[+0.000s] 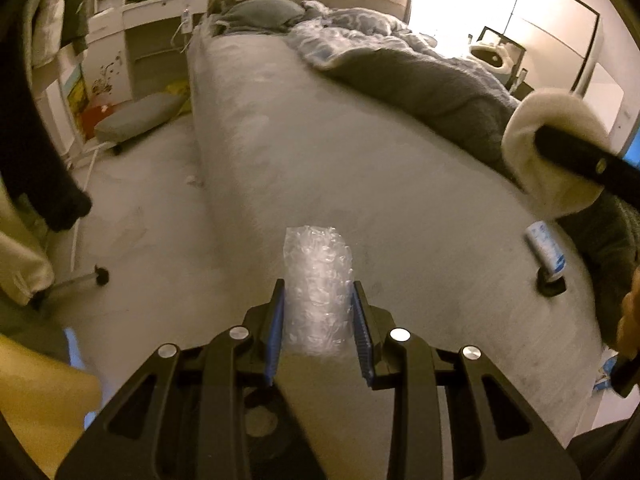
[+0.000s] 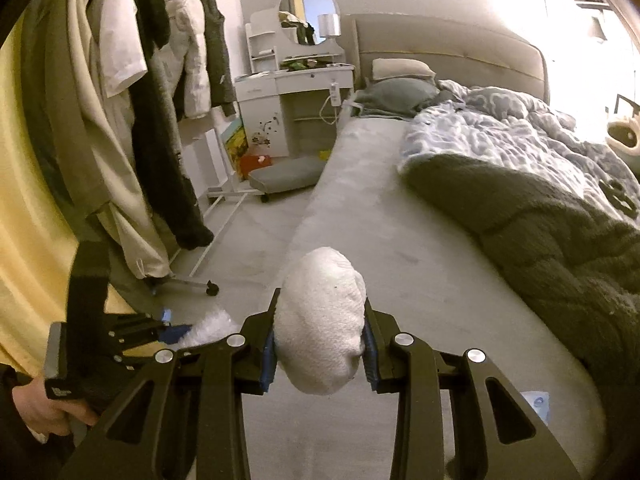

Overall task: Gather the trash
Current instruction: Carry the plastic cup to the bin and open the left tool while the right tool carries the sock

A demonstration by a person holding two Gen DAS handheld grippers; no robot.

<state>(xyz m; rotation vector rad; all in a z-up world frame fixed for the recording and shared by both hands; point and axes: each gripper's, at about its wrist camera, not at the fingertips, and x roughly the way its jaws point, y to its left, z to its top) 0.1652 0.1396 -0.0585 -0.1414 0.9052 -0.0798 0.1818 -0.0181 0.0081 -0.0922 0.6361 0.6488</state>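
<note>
Left gripper [image 1: 319,312] jaws clenched on bubble wrap [image 1: 316,280], held over bed [image 1: 320,160]; right gripper [image 2: 320,344] jaws grasping white wad [image 2: 320,320] above bed edge; two pieces collected; blue-white packet [image 1: 547,249] left on bed; no bin visible.

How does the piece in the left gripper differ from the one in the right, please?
The bubble wrap is clear and crinkly; the white wad is opaque and fuzzy. The wrap stands as a narrow roll; the wad bulges round, wider than its gripper's pads. Both are clamped between blue pads above the bed.
</note>
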